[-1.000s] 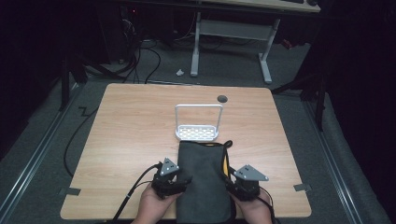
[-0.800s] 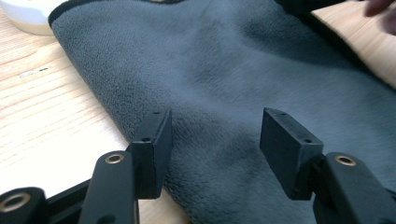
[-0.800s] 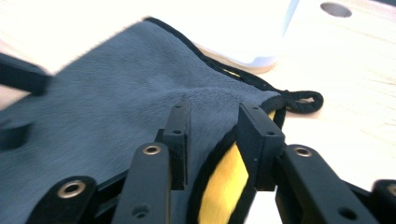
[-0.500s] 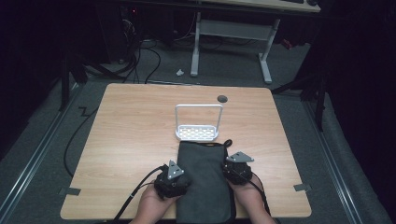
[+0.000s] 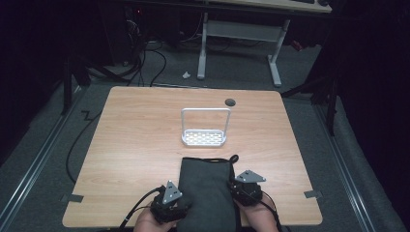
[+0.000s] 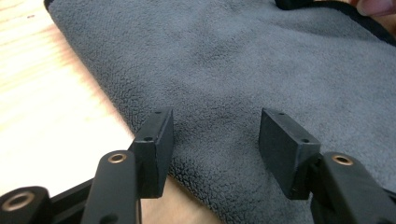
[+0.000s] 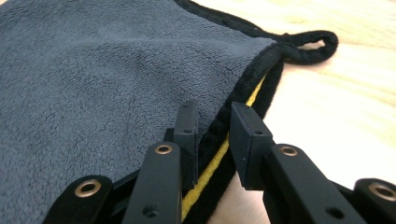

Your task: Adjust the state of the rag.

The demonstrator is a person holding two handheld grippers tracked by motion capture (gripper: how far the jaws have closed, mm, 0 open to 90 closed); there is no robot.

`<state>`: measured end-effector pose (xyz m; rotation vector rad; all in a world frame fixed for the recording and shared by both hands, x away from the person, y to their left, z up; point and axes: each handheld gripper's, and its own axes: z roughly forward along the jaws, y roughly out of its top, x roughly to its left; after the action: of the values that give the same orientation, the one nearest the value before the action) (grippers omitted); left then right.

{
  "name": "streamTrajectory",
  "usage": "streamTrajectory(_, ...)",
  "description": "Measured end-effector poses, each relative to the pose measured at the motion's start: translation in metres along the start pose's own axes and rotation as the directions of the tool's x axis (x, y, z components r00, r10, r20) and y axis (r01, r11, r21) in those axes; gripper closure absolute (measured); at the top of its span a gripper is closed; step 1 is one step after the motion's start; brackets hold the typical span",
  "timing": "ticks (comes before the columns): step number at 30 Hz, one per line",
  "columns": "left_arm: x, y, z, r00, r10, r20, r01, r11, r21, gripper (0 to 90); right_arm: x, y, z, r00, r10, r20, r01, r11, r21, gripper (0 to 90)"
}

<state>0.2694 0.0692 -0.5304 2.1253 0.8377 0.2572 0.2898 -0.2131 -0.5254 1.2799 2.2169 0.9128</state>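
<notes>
High view showed me the towel lying flat on the table, between my two grippers and running ahead of them toward the rack, which stood well apart beyond its far end. My left gripper sat at the towel's left edge, my right gripper at its right edge.

In the left gripper view the jaws stood spread wide over the grey pile, one jaw at the towel's edge above bare wood, nothing pinched. In the right gripper view the jaws had just been closing and stood narrow around the black hem with its yellow stripe; I could not tell whether the pads pressed it.

Compared with a second before, both grippers sat closer in against the towel's sides, and the towel's near end lay narrower.
</notes>
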Motion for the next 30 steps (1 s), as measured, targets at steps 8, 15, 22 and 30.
streamTrajectory(8, 0.007, 0.001, -0.006, 0.9987, -0.043, 0.026, 0.043, 0.9985, -0.033, 48.1, 0.003, -0.007, -0.005, 0.9999, 0.002, -0.017, -0.002, 0.9999, -0.016, 73.6)
streamTrajectory(15, 0.062, 0.040, 0.013, 0.9779, -0.209, -0.007, 0.207, 0.9742, -0.089, 41.5, 0.003, -0.007, -0.004, 0.9998, 0.002, -0.019, -0.003, 0.9997, -0.026, 73.5)
streamTrajectory(22, 0.072, 0.061, 0.049, 0.9694, -0.229, -0.089, 0.226, 0.9731, -0.046, 41.6, -0.009, 0.007, -0.011, 0.9978, 0.066, 0.008, -0.065, 0.9941, -0.087, 71.4)
streamTrajectory(30, 0.079, 0.061, 0.056, 0.9544, -0.279, -0.106, 0.277, 0.9602, -0.037, 46.6, -0.023, 0.032, 0.023, 0.9849, 0.172, 0.019, -0.171, 0.9843, -0.042, 47.8)
